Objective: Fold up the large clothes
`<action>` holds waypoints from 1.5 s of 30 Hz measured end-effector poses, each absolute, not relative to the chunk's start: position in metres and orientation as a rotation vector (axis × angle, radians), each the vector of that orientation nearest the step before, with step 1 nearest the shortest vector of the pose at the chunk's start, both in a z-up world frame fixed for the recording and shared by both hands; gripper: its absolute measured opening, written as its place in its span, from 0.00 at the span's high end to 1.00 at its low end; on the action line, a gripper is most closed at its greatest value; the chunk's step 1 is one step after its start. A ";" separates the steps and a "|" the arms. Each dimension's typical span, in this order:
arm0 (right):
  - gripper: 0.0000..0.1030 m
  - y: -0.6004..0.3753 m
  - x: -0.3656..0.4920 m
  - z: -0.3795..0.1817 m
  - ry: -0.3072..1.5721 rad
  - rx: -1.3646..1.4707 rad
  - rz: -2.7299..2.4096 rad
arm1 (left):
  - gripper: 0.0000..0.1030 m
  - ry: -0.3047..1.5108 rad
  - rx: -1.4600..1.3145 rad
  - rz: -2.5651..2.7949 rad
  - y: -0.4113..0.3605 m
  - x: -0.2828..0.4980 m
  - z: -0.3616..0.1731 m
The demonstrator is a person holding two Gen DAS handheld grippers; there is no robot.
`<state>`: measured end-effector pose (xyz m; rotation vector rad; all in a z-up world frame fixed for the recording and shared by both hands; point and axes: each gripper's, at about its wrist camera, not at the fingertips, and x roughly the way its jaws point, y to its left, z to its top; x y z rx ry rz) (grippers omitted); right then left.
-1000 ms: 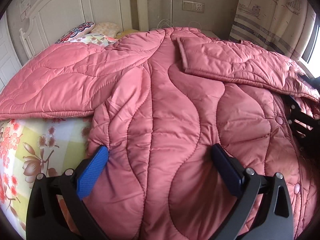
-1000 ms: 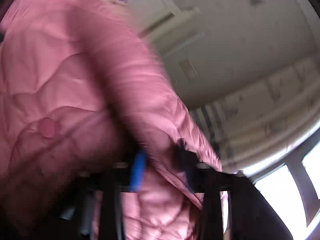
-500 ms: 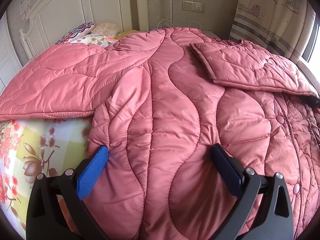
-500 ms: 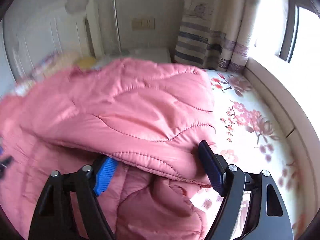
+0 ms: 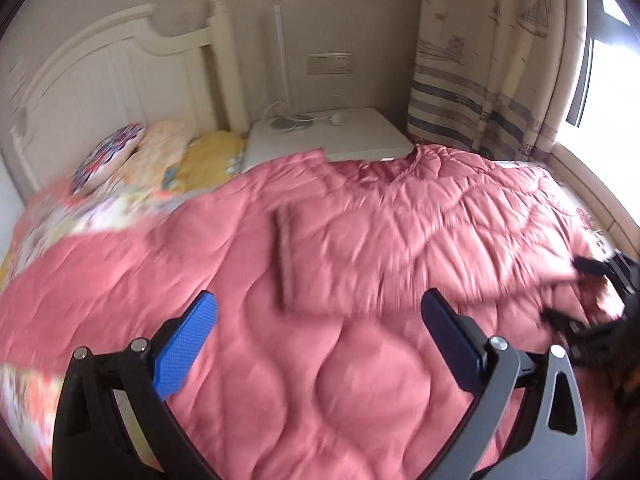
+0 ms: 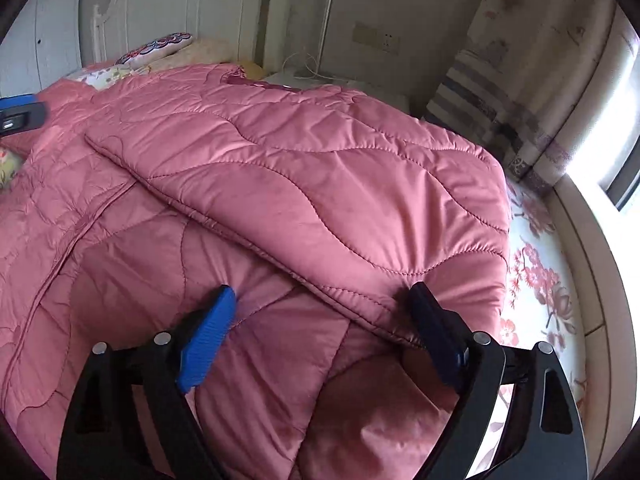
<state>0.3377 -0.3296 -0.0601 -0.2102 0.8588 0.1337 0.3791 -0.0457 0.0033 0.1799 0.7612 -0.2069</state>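
Note:
A large pink quilted coat (image 5: 340, 280) lies spread over the bed; it also fills the right wrist view (image 6: 280, 200). One sleeve (image 6: 320, 176) lies folded across the coat's body. My left gripper (image 5: 320, 320) is open and empty, raised above the coat's middle. My right gripper (image 6: 324, 308) is open and empty, its fingers straddling the folded sleeve's lower edge, close over the fabric. The right gripper shows at the right edge of the left wrist view (image 5: 600, 304), and a left blue finger pad (image 6: 20, 106) shows at the left edge of the right wrist view.
A floral sheet (image 6: 536, 280) covers the bed. Pillows (image 5: 132, 156) lie by the white headboard (image 5: 120, 80). A white bedside table (image 5: 332, 136) with a lamp stands at the back. A striped curtain (image 5: 480, 80) and window sill are at the right.
My left gripper has lifted and swung right, with motion blur. My right gripper let go of the sleeve, which now lies folded over the coat's body.

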 end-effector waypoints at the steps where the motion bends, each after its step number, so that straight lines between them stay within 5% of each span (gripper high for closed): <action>1: 0.17 -0.330 0.336 -0.059 0.860 -0.214 0.139 | 0.02 0.766 0.211 -0.211 -0.055 0.392 -0.003; 12: 0.32 -0.418 0.374 0.001 0.700 0.095 -0.038 | 0.02 0.933 0.098 -0.302 -0.049 0.428 -0.064; 18: 0.37 -0.446 0.461 -0.039 0.852 0.195 -0.100 | 0.02 0.913 0.103 -0.285 -0.053 0.425 -0.068; 22: 0.36 -0.436 0.473 -0.050 0.921 0.095 -0.150 | 0.02 0.914 0.090 -0.290 -0.052 0.423 -0.066; 27: 0.35 -0.395 0.418 -0.012 0.770 -0.017 -0.060 | 0.02 0.915 0.078 -0.290 -0.051 0.425 -0.066; 31: 0.24 -0.345 0.399 -0.045 0.869 -0.219 0.025 | 0.02 0.915 0.074 -0.290 -0.050 0.425 -0.066; 40: 0.17 -0.349 0.359 -0.026 0.814 0.059 0.012 | 0.02 0.918 0.075 -0.285 -0.048 0.426 -0.066; 45: 0.11 -0.319 0.361 -0.067 0.886 -0.119 -0.065 | 0.02 0.930 0.087 -0.303 -0.047 0.422 -0.064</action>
